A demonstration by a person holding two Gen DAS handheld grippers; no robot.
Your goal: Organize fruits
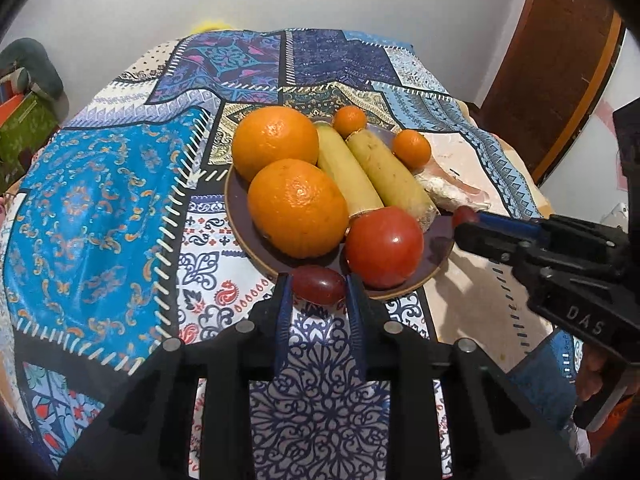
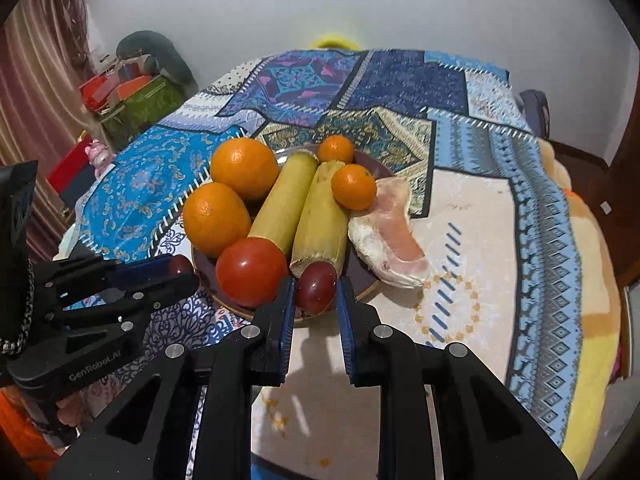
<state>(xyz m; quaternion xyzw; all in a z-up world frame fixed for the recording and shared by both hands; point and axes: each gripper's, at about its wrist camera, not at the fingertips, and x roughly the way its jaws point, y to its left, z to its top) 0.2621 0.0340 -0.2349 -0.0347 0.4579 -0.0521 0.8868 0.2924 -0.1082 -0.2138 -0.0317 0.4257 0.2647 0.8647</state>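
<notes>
A dark plate point(image 1: 236, 216) point(image 2: 362, 280) on the patterned tablecloth holds two large oranges point(image 1: 298, 208) point(image 2: 216, 220), two small oranges point(image 1: 412, 148) point(image 2: 354, 186), two yellow banana-like fruits point(image 1: 388, 172) point(image 2: 320, 220) and a red tomato point(image 1: 384, 246) point(image 2: 252, 272). My left gripper point(image 1: 318, 286) is shut on a dark red grape point(image 1: 318, 290) at the plate's near rim; it also shows in the right wrist view point(image 2: 180, 268). My right gripper point(image 2: 316, 292) is shut on another dark red grape point(image 2: 316, 286) at the plate's right edge; it also shows in the left wrist view point(image 1: 464, 216).
A pale pinkish peel piece point(image 2: 390, 236) point(image 1: 452, 192) lies on the cloth right of the plate. Boxes and clutter point(image 2: 132, 96) stand beyond the table's left edge. A brown door point(image 1: 560, 60) is at the right.
</notes>
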